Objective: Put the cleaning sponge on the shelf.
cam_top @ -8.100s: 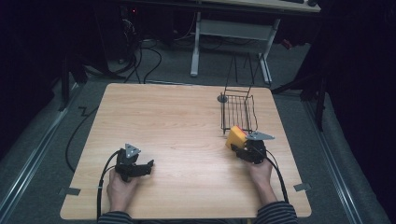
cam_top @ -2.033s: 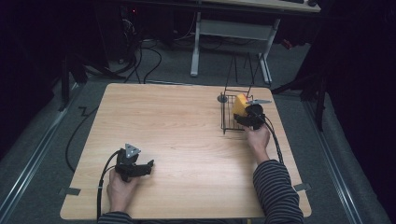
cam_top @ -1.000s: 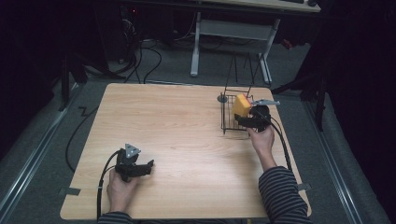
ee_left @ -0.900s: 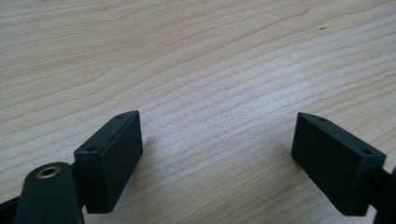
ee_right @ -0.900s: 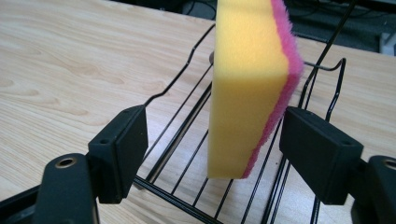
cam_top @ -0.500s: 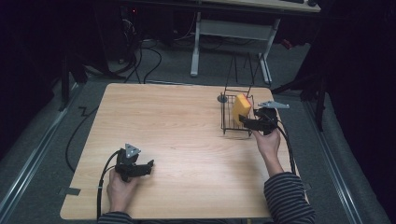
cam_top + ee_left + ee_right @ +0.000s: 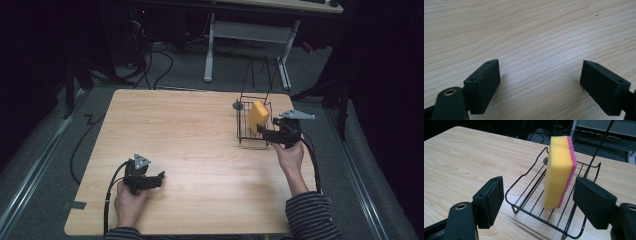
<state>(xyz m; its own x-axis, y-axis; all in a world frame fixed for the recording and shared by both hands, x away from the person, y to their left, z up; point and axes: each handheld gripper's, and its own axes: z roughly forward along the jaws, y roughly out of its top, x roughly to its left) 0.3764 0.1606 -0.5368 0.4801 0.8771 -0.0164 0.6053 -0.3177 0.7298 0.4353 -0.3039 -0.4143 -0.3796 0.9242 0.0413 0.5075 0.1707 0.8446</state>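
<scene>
A yellow sponge (image 7: 258, 116) with a pink scrub side (image 7: 559, 171) stands on its edge inside a black wire rack (image 7: 245, 131) at the table's right. My right gripper (image 7: 266, 134) is open just in front of the rack (image 7: 534, 196), its jaws spread wide with nothing between them; the sponge is a short way beyond the fingertips. My left gripper (image 7: 155, 178) rests open near the front left of the table, jaws apart over bare wood (image 7: 539, 62).
The light wooden table (image 7: 185, 130) has open surface between the two grippers. A small grey round foot (image 7: 238, 105) sits by the rack's far left corner. Tall rack wires (image 7: 265, 75) rise behind the sponge. Cables and a desk frame lie on the floor beyond.
The right gripper carried the sponge from mid-table into the rack, let go of it, and has drawn back toward the right. The left gripper has stayed still.
</scene>
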